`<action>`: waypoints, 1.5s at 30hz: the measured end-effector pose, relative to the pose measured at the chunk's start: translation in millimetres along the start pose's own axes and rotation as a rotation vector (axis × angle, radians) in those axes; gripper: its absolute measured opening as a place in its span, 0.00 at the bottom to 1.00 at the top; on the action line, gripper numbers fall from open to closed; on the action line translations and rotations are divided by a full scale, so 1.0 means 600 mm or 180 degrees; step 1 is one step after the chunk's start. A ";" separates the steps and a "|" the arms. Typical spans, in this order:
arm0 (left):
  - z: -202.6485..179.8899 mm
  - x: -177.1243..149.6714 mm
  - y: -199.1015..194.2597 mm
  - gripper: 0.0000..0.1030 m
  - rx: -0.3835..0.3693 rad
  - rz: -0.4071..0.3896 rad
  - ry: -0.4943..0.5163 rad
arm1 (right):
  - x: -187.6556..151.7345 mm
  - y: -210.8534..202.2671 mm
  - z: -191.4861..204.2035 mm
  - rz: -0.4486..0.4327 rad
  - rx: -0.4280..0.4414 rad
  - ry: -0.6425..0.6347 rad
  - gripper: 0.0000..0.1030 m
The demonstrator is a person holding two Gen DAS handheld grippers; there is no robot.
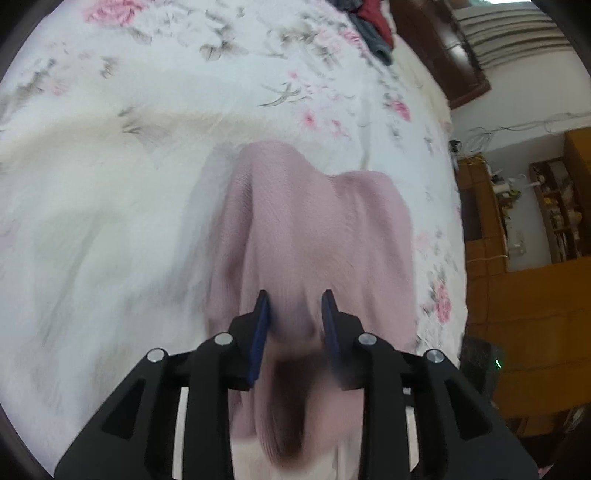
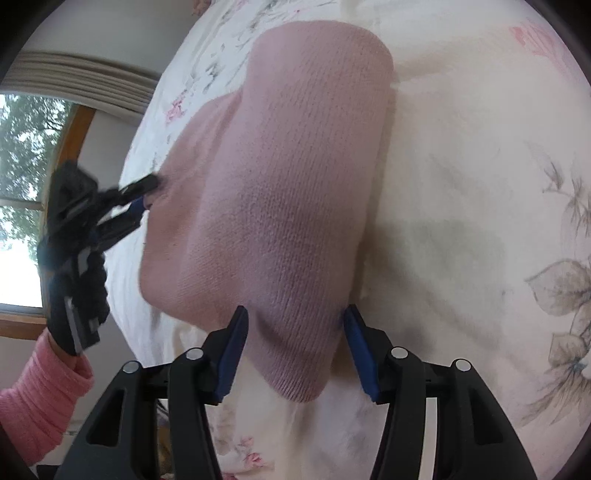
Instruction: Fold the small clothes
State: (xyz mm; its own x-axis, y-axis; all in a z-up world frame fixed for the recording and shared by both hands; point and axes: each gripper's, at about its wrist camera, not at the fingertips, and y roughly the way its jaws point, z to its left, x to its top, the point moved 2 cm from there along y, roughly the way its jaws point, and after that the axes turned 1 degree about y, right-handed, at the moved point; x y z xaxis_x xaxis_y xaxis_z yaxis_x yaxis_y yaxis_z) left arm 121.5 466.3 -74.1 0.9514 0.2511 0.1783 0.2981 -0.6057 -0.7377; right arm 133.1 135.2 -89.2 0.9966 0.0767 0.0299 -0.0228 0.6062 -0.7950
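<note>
A pink knit garment (image 1: 314,229) lies on a white floral bedsheet (image 1: 110,184), partly folded into long thick ridges. My left gripper (image 1: 294,295) has a bunch of the fabric pinched between its blue pads, and that edge is lifted. In the right wrist view the same gripper (image 2: 146,192) grips the garment (image 2: 288,184) at its left edge. My right gripper (image 2: 295,314) is open, its fingers standing on either side of the garment's near end. The view is too blurred to tell whether they touch it.
A heap of dark red and grey clothes (image 1: 373,26) sits at the far end of the bed beside a wooden headboard (image 1: 443,48). Wooden shelving (image 1: 517,258) stands past the bed's right edge. A gloved hand (image 2: 74,277) with a pink sleeve (image 2: 40,398) holds the left tool near a window (image 2: 22,184).
</note>
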 end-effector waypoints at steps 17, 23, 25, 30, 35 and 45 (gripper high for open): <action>-0.017 -0.093 0.039 0.00 0.0037 0.0345 0.0041 | -0.026 0.027 -0.006 0.0184 0.0165 0.0199 0.30; 0.024 -0.095 0.032 0.00 0.0323 0.0352 -0.0013 | -0.033 0.013 -0.013 0.0140 0.0163 0.0183 0.23; 0.033 -0.099 0.030 0.00 0.0329 0.0339 -0.0055 | -0.036 0.020 -0.017 0.0162 0.0115 0.0182 0.23; 0.007 -0.100 -0.004 0.14 0.0067 0.0105 -0.0062 | -0.035 0.033 -0.022 0.0167 0.0139 0.0238 0.24; -0.012 -0.097 0.026 0.36 0.0214 0.0271 0.0120 | -0.036 0.032 -0.025 0.0167 0.0119 0.0216 0.24; 0.012 -0.098 0.039 0.05 0.0075 0.0241 -0.0072 | -0.036 0.021 -0.004 0.0125 0.0108 0.0112 0.24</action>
State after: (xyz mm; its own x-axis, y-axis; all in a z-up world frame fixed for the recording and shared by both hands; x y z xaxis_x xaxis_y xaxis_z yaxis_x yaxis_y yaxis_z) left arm 72.2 442.9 -106.3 0.9691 0.2224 0.1070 0.2234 -0.6057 -0.7637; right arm 111.6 139.4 -101.2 0.9970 0.0735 -0.0227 -0.0640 0.6298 -0.7741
